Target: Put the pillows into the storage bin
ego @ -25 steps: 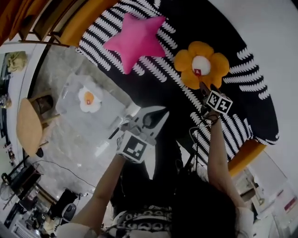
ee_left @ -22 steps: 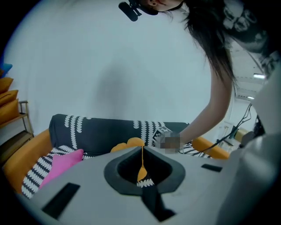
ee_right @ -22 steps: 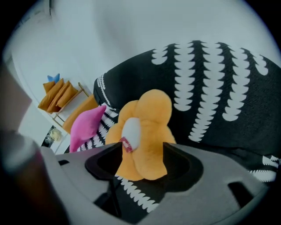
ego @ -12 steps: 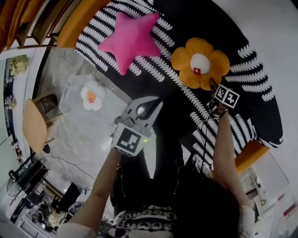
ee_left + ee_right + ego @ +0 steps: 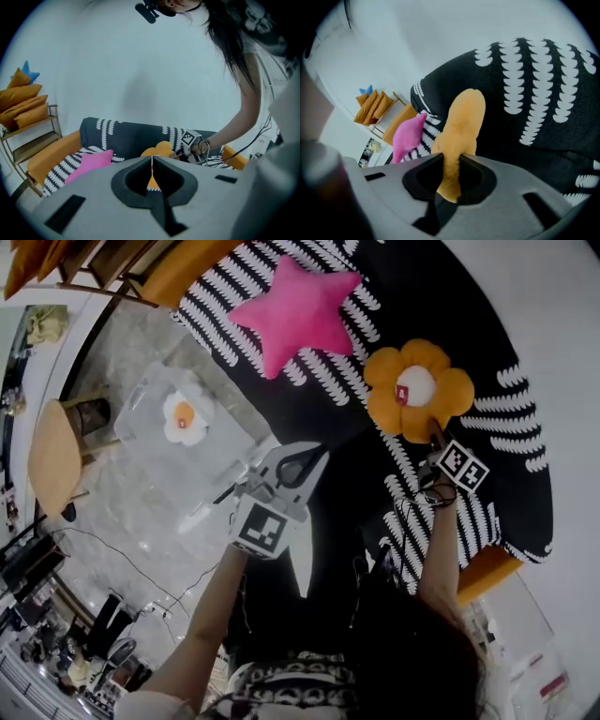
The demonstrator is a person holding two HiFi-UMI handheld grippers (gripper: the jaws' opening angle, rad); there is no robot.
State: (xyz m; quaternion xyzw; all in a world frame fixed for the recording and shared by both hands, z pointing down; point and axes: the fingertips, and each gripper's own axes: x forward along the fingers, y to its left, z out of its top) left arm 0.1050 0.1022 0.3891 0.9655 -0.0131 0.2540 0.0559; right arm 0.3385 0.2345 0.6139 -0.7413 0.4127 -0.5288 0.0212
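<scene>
Grasp step: my right hand-held gripper just closed, pinching the orange flower-shaped plush pillow; left hand-held gripper pressed together, empty; next, carry to clear plastic storage bin

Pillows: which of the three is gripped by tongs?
The orange flower, on the sofa: the right tongs have just closed on its petal. The pink star lies untouched; the white flower sits in the bin.

Right tool jaws just closed onto orange flower pillow petal, earlier open beside it
</scene>
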